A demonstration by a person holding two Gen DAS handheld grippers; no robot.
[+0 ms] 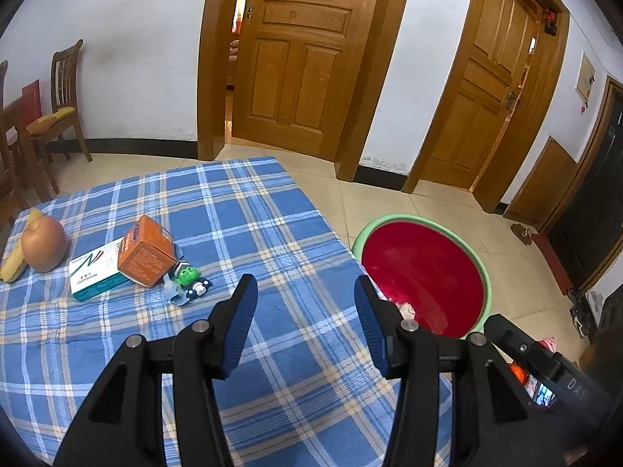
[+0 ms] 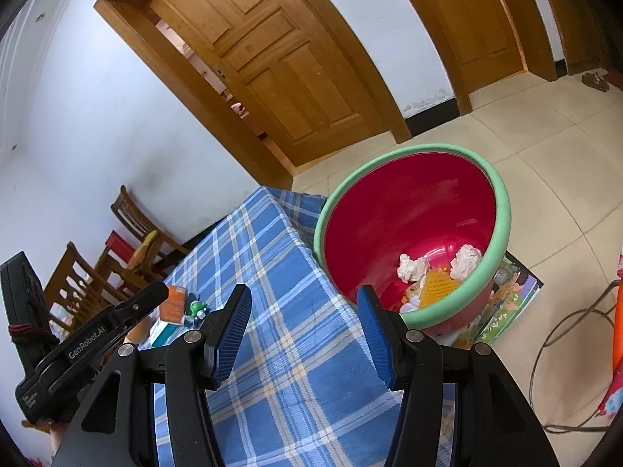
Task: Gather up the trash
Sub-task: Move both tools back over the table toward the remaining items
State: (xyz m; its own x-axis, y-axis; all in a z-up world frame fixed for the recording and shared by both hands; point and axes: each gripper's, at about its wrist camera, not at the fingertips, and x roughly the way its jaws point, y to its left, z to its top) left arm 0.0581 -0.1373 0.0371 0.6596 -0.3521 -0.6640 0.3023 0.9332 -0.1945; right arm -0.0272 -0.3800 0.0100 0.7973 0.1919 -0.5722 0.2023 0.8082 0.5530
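Trash left on the table: orange box [image 1: 146,251], white box [image 1: 95,272], small green toy [image 1: 187,274]. Both tongs, left [image 1: 305,292] and right [image 2: 303,303], are held apart w/ nothing gripped. Boxes sit well ahead-left of the left tongs, bin [image 2: 502,210] off to the right. Stacked boxes could get knocked tbh, or the onion [image 1: 43,243] grabbed by mistake.
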